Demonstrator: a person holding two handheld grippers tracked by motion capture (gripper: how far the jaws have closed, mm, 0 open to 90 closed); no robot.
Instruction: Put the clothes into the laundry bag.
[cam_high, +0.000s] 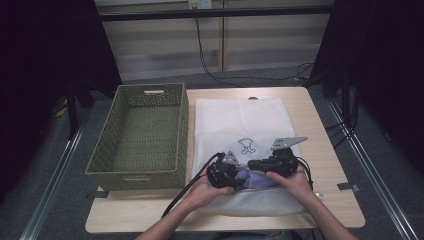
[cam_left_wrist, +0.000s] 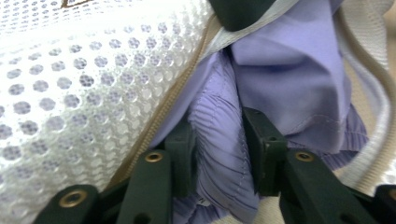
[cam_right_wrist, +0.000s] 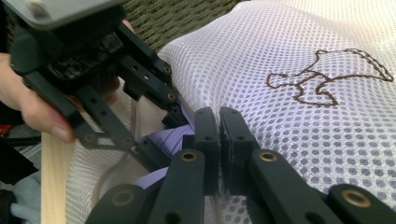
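A white mesh laundry bag (cam_high: 240, 120) with a brown embroidered figure lies on the table, its open end toward me. A purple garment (cam_left_wrist: 289, 70) sits in the bag's mouth. My left gripper (cam_left_wrist: 217, 140) has a pleated fold of that garment filling the gap between its pads, which press on it. My right gripper (cam_right_wrist: 219, 121) is shut on the mesh edge of the bag (cam_right_wrist: 303, 93) at the opening, holding it up just above the garment (cam_right_wrist: 173, 135). In the high view both grippers, left (cam_high: 232, 176) and right (cam_high: 256, 165), meet at the bag's near end.
An olive woven basket (cam_high: 150, 90) stands left of the bag, touching its side. The wooden table (cam_high: 325, 150) has bare strips to the right and along the front. Black cables trail from the grippers and across the floor behind.
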